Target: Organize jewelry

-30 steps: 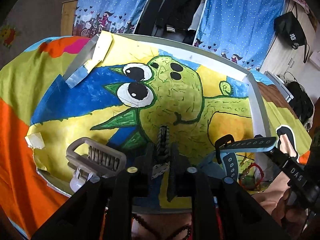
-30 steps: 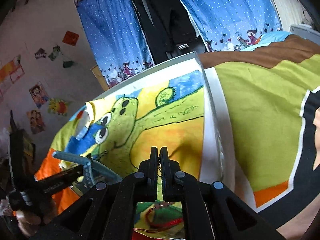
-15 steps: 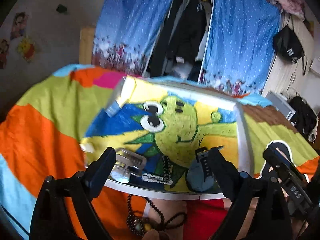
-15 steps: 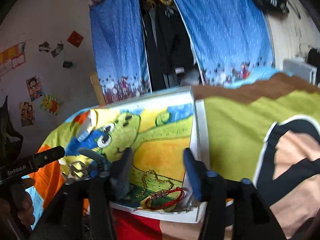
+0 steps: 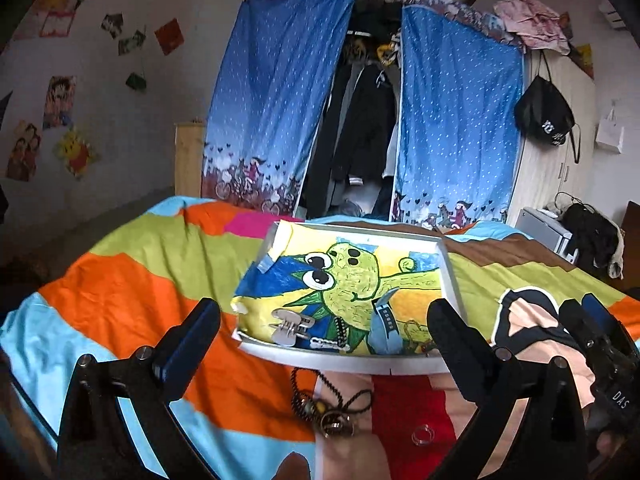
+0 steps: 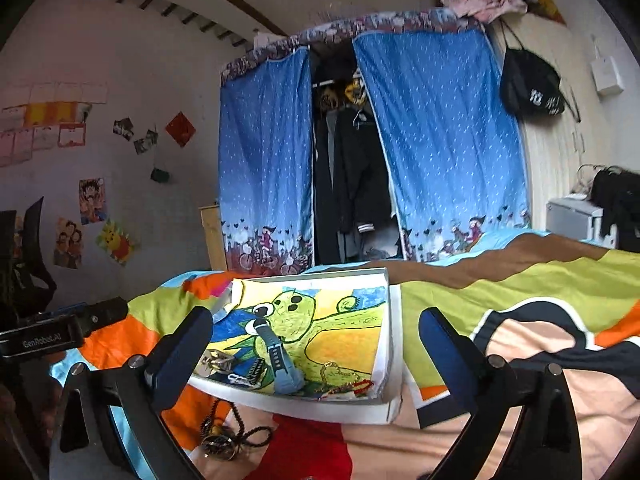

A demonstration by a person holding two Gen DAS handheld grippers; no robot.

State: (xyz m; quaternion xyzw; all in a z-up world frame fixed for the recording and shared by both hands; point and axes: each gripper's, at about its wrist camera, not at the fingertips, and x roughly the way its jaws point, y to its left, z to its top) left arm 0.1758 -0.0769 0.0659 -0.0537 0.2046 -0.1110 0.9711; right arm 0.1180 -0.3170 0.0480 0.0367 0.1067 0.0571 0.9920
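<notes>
A white tray (image 5: 352,362) lined with a green cartoon drawing lies on the bed; it also shows in the right wrist view (image 6: 394,344). In it lie a grey hair clip (image 5: 289,326), a black-and-white chain (image 5: 339,334), a blue watch (image 5: 385,326), and a gold chain (image 6: 334,370) with a red bracelet (image 6: 352,388). A black bead necklace (image 5: 320,404) and a clear ring (image 5: 423,435) lie on the bedspread in front of the tray. My left gripper (image 5: 324,340) is open and empty, back from the tray. My right gripper (image 6: 316,346) is open and empty.
The striped bedspread (image 5: 132,280) covers the bed. Blue curtains (image 5: 272,120) and hanging clothes stand behind it. A black bag (image 5: 544,114) hangs on the wardrobe at right. The right gripper's body (image 5: 600,348) sits at the left view's right edge.
Both grippers were shut over the tray a second ago; they have opened, let go of the chain and bracelet, and pulled back and up from the tray.
</notes>
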